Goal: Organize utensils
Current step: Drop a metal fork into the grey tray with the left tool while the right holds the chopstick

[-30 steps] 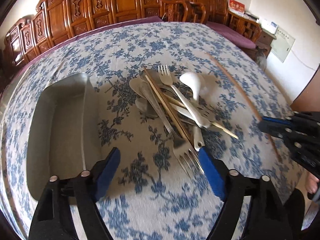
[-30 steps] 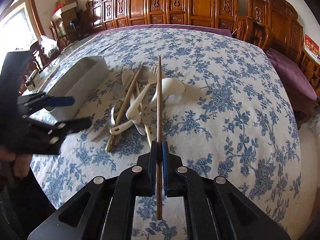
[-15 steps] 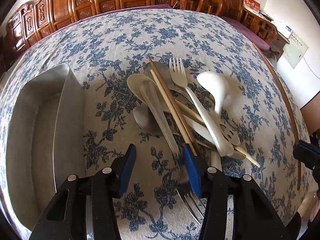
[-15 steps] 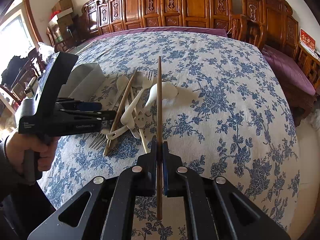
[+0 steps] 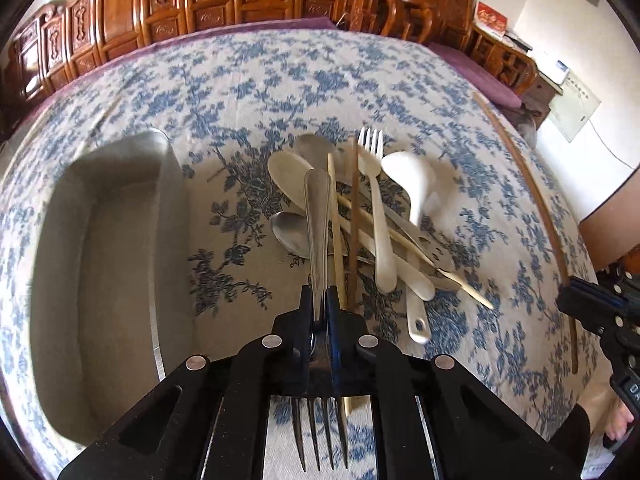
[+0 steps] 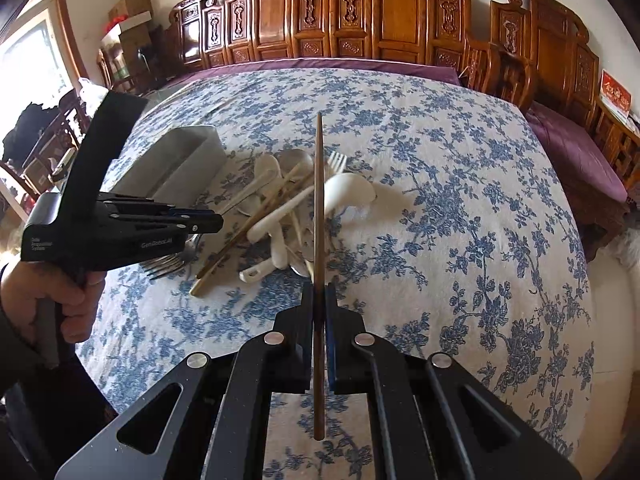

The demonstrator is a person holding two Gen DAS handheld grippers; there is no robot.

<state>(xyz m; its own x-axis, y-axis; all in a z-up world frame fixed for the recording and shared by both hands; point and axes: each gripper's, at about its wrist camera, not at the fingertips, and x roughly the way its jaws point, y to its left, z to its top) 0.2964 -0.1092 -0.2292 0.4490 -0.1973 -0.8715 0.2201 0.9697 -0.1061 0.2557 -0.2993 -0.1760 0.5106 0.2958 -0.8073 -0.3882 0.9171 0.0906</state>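
Observation:
A pile of utensils lies mid-table: a white fork (image 5: 374,200), a white soup spoon (image 5: 412,176), pale spoons and loose chopsticks (image 5: 354,216). My left gripper (image 5: 319,292) is closing on the metal fork (image 5: 317,216). Its pads press the handle, the tines point back under the gripper, and the handle end rests on the pile. My right gripper (image 6: 319,292) is shut on a dark chopstick (image 6: 319,200), held above the cloth to the right of the pile. The metal tray (image 5: 168,208) stands left of the pile.
The blue-flowered tablecloth (image 6: 440,200) covers a wide table. Carved wooden chairs (image 6: 360,20) line the far edge, with a purple-cushioned bench (image 6: 572,148) at the right. A person's hand (image 6: 52,292) holds the left gripper's handle at the table's left edge.
My left gripper moved forward over the pile's near end and its jaws came together on the metal fork's handle. The right gripper kept still with the chopstick.

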